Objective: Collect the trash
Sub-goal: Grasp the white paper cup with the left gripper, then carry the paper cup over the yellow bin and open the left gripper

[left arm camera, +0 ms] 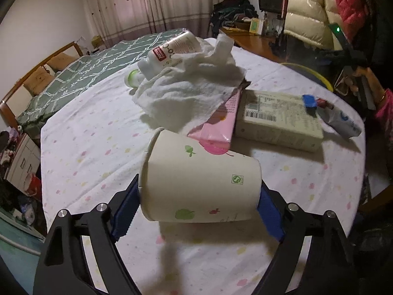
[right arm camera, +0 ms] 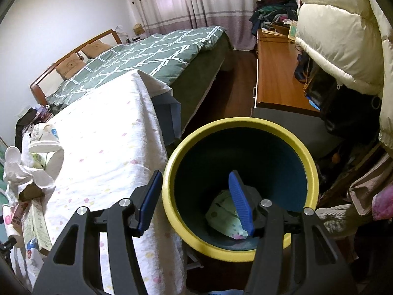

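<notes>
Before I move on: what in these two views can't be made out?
- Left wrist view: paper cup hides whether the left gripper pads press it.
- Left wrist view: white tissue covers part of the bottle.
- Right wrist view: the right gripper finger hides part of the trash in the bin.

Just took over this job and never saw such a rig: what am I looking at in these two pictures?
No robot arm: a person carries a two-finger gripper in each hand, each with a camera looking along its fingers. The left camera shows a table with a white tissue, a bottle, a pink packet and a flat box. The left gripper holds a paper cup on its side, pads against both ends. The right camera looks into a yellow-rimmed bin beside the table, some trash inside; the right gripper is open, straddling its rim.
</notes>
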Motion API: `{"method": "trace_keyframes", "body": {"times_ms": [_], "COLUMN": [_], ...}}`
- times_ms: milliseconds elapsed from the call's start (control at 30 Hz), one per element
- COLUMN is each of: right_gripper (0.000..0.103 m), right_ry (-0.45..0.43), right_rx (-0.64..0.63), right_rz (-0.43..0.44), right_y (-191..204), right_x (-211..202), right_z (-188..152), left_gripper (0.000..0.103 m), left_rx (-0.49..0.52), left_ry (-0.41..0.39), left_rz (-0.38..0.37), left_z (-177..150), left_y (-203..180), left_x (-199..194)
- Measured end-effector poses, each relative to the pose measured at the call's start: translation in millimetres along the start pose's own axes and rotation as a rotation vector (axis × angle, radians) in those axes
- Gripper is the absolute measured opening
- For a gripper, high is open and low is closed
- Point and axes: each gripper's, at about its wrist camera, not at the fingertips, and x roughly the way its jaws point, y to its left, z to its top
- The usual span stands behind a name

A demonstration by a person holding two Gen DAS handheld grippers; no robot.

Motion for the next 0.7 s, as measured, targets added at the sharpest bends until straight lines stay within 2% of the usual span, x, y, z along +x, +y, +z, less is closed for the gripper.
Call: {"method": "trace_keyframes", "body": {"times_ms": [167,300,400,533,700], "right_gripper": [0.054,0.054,0.054,0.054,0.054], "right_ry": [-0.026,-0.054,-0.074,-0.103,-0.124], "right_rx": [0.003,-0.006,-0.011,-0.007,0.003], "right_rz": [0.016,0.023,0.021,0.009,-0.032], "right_y": [2.2,3.2,1.9,-6.1,-21.3], "right_x": [-12.2,-26.4,-37.0,-53.4,-70.2], "right_z": [-4.4,-8.9,-13.0,-19.5,-27.1], "left_gripper": [0.084,0.084,0.084,0.084,0.084], "left_rx": [-0.013,0.004,0.01,0.018,0.034], "left_ry": [-0.04,-0.075,-0.105,-0.149,-0.156], "left_rz": [0.028,0.087,0.095,0.045,-0.053], "left_z": [2.9,9.4,19.0,48.1,99.1], "left_y": [-5.7,-22.4,-34.8,-58.1,-88.9], "left_x": [-22.5,-51.0,-71.1,-80.8,-57.7]}}
